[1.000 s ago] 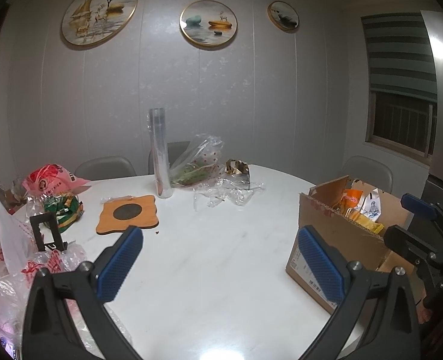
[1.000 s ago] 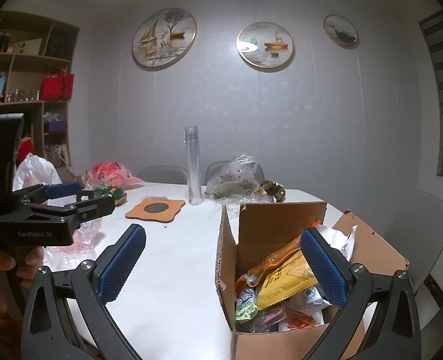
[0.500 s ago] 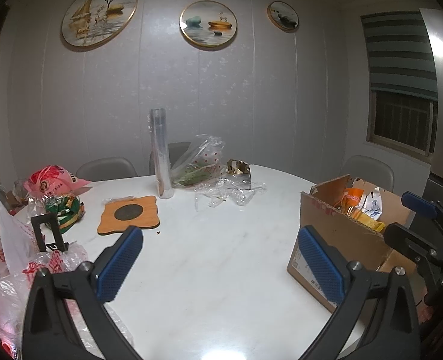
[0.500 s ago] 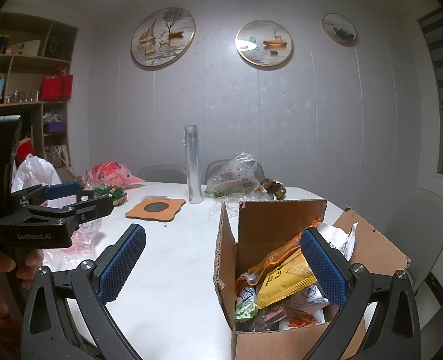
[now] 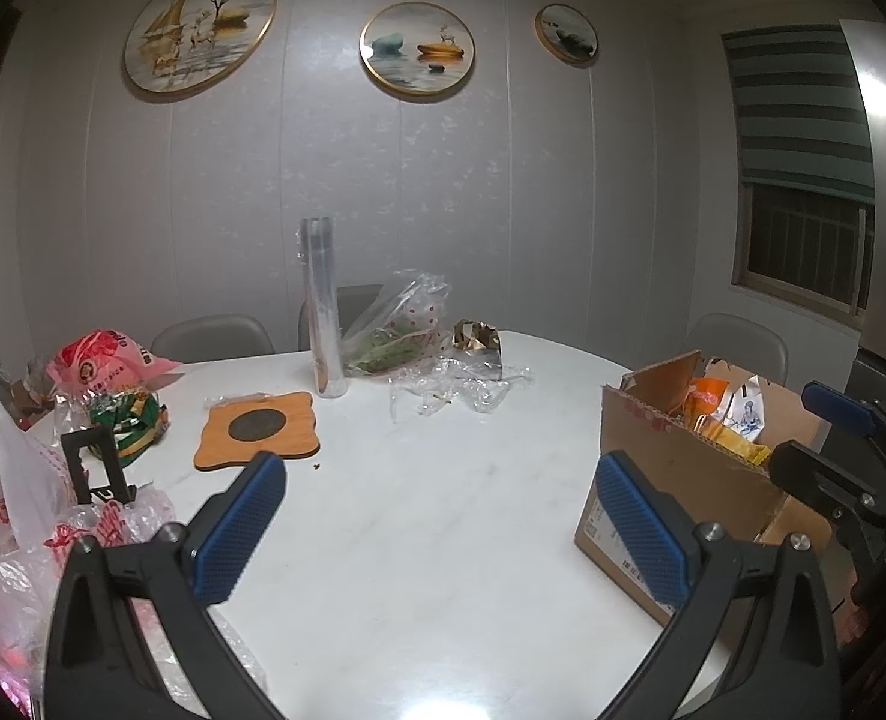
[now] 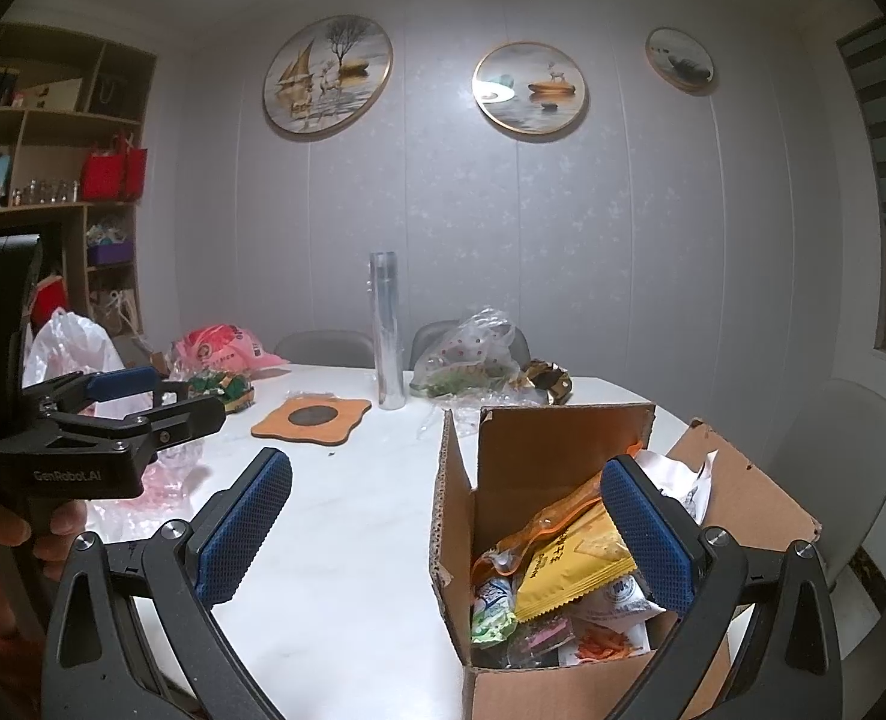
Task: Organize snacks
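Nothing much has shifted: both my tongs still hover wide and empty over the white marble table [image 5: 419, 528].
Brown cardboard box [image 6: 539, 450] sits under my right tongs [image 6: 446, 525]; only that view shows its light, crinkly, slippery packets, the yellow snack packet [image 6: 569, 564] best pinched at its flat sealed edge. My left tongs [image 5: 440, 525] see mere tops.

White marble table [image 5: 419, 516]; orange coaster [image 5: 257, 429] at centre-left, clear tube [image 5: 322, 312] behind it, cardboard box [image 5: 671, 468] far right of it.
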`<move>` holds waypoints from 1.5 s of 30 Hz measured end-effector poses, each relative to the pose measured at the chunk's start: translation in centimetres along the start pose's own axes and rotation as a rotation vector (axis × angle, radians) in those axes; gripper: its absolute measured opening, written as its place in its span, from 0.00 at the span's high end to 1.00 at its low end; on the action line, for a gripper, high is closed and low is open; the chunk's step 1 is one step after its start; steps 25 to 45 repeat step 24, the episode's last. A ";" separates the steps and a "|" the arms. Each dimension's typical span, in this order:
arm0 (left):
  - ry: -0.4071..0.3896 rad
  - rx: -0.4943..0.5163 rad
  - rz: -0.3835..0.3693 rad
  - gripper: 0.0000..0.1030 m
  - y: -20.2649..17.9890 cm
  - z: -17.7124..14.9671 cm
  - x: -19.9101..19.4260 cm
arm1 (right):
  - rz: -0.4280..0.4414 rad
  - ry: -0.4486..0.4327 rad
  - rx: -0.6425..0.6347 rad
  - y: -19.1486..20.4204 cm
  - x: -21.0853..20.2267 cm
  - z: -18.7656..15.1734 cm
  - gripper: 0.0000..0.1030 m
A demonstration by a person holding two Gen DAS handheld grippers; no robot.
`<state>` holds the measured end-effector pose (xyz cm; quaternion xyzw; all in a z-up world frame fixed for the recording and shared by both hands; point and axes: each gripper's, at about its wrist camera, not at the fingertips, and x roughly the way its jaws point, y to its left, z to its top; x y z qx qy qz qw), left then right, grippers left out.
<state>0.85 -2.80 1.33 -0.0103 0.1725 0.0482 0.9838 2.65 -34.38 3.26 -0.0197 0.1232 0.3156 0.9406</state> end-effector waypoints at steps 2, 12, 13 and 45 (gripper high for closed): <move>-0.001 0.001 0.000 0.01 0.0 0.0 0.0 | 0.001 0.000 0.002 0.0 0.0 0.0 0.00; -0.003 0.004 -0.012 0.01 -0.2 0.1 0.1 | 0.000 0.002 -0.001 0.1 0.1 0.1 0.00; -0.003 0.004 -0.013 0.01 -0.2 0.1 0.1 | -0.001 0.002 -0.001 0.1 0.1 0.1 0.00; -0.004 0.007 -0.015 0.01 0.0 0.0 0.2 | 0.006 0.003 0.000 0.0 0.2 0.1 0.00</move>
